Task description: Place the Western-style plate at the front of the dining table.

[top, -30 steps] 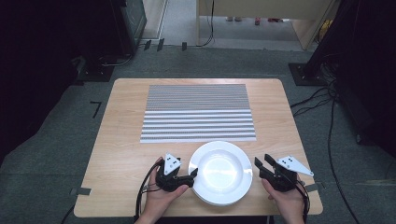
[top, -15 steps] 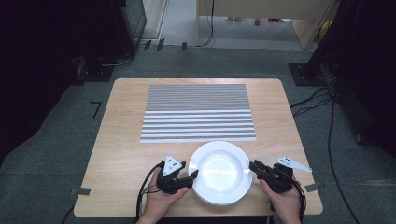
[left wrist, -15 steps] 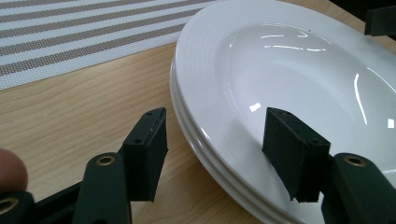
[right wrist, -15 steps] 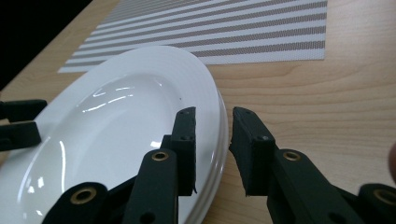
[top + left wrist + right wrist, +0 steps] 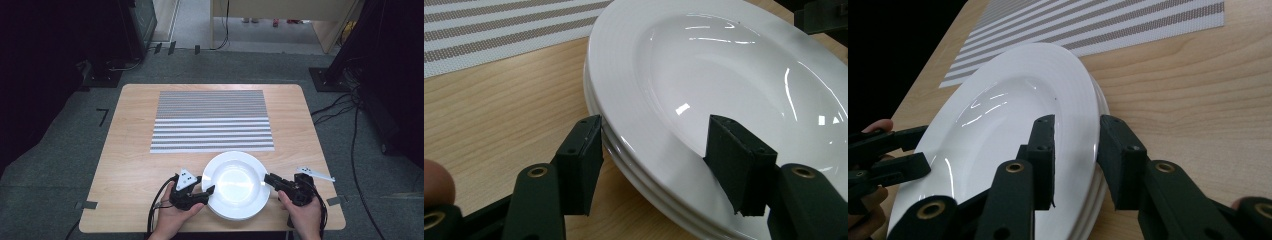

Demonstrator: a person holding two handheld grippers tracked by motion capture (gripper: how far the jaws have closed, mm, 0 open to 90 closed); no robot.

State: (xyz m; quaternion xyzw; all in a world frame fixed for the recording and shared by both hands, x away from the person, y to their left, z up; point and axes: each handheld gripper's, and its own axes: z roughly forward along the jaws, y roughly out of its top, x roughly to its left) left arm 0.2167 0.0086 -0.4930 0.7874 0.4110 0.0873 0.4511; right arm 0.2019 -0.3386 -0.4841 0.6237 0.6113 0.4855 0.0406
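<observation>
Both grippers had moved in onto the plates since a second earlier: the left gripper [image 5: 207,191] closed partway, while the right gripper [image 5: 266,178] shut down hard and had just eased a touch wider. In the right gripper view its pads [image 5: 1044,150] looked clamped across the rim of the stacked plates [image 5: 1013,125], one jaw above, one outside the edge. In the left gripper view the fingers [image 5: 734,160] straddled the opposite rim; contact looked likely, but I couldn't confirm pressure. Opposed grips suggested a two-handed lift, probably to the striped mat [image 5: 212,120] just beyond the fingertips. Plates were glossy white ceramic, round, shallow-welled and slippery; the table [image 5: 135,145] was pale wood grain, the mat woven.
</observation>
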